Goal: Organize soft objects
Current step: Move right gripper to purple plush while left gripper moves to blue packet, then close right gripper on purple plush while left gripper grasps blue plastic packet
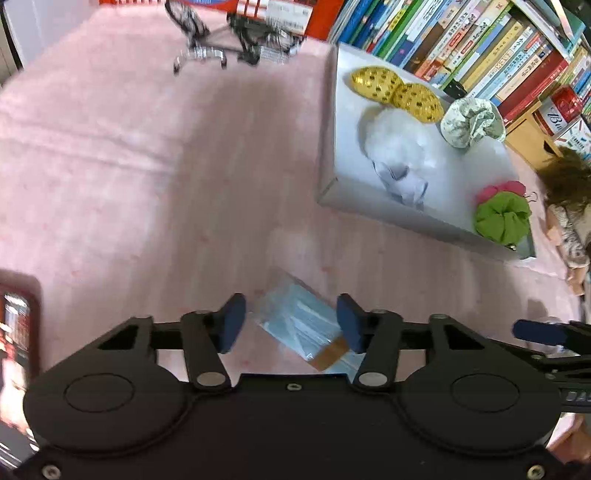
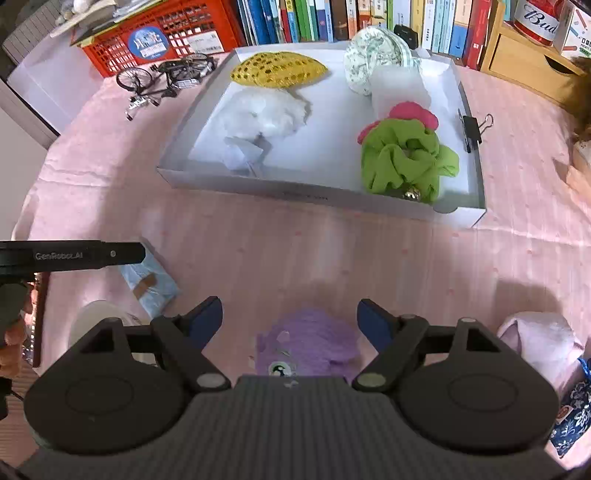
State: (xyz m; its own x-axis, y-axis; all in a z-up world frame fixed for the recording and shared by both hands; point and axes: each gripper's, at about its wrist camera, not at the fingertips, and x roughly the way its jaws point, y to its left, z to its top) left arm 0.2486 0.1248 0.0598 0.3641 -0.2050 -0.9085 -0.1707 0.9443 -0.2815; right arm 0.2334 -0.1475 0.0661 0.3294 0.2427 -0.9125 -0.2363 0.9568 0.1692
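A white tray (image 2: 288, 194) on the pink cloth holds a yellow sequin piece (image 2: 279, 69), a white fluffy piece (image 2: 262, 112), a floral scrunchie (image 2: 376, 59), a pink scrunchie (image 2: 413, 112) and a green scrunchie (image 2: 404, 160). The tray also shows in the left wrist view (image 1: 388, 212). My left gripper (image 1: 291, 323) is open, its jaws either side of a clear pack of blue masks (image 1: 299, 321) on the cloth. My right gripper (image 2: 290, 319) is open above a purple fluffy scrunchie (image 2: 314, 339).
A row of books (image 2: 369, 18) and an orange crate (image 2: 162, 33) stand behind the tray. A model bicycle (image 2: 166, 75) lies at the left. A binder clip (image 2: 474, 127) sits by the tray's right wall. A pale pink cloth (image 2: 539, 339) lies at the right, a doll (image 1: 569, 221) further right.
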